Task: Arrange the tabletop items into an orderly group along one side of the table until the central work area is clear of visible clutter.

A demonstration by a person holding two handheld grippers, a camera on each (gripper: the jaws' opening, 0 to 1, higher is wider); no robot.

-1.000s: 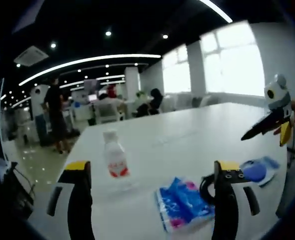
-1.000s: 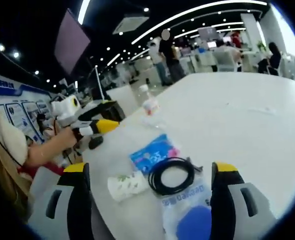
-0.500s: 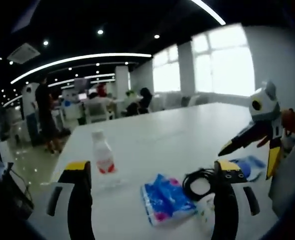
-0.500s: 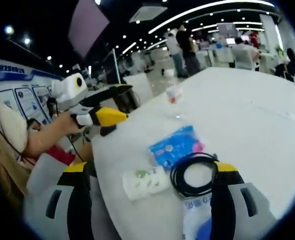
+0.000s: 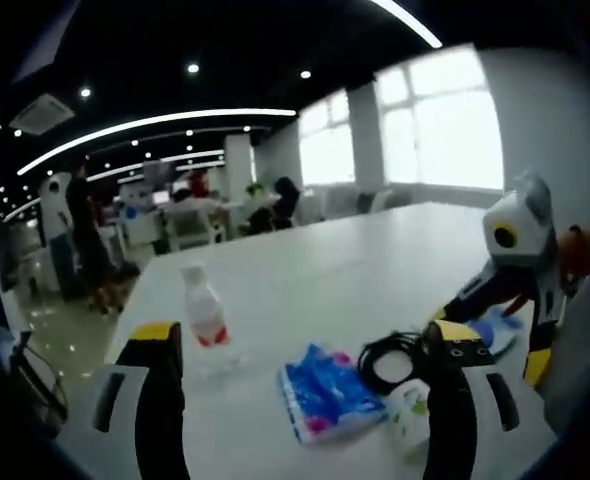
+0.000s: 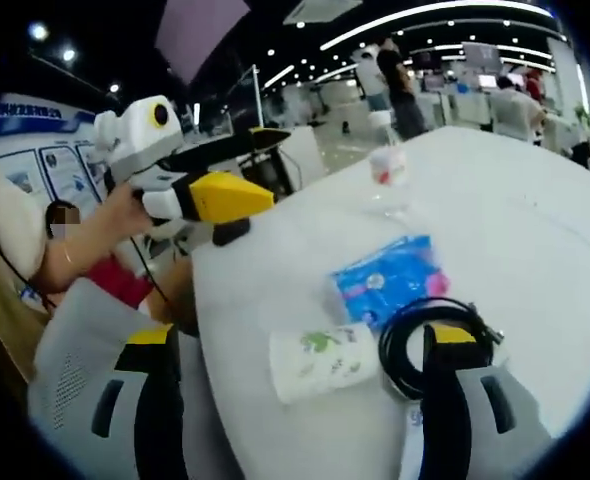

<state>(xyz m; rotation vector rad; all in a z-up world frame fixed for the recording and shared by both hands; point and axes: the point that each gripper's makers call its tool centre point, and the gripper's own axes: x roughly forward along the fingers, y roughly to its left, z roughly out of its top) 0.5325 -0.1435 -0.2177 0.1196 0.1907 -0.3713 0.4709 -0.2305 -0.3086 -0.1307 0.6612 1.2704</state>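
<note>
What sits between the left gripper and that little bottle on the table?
Nothing visible. The bottle stands upright on bare white table just ahead of the left gripper, whose jaws are spread wide; the blue packet lies off to its side.

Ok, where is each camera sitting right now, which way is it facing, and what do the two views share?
Left gripper view: rides the left gripper, facing along the white table toward the windows; the right gripper and its hand enter from the right.
Right gripper view: rides the right gripper, facing across the table's near edge toward the office; the left gripper and an arm enter from the left.
Shared: bottle, blue packet, black cable coil, white roll.
</note>
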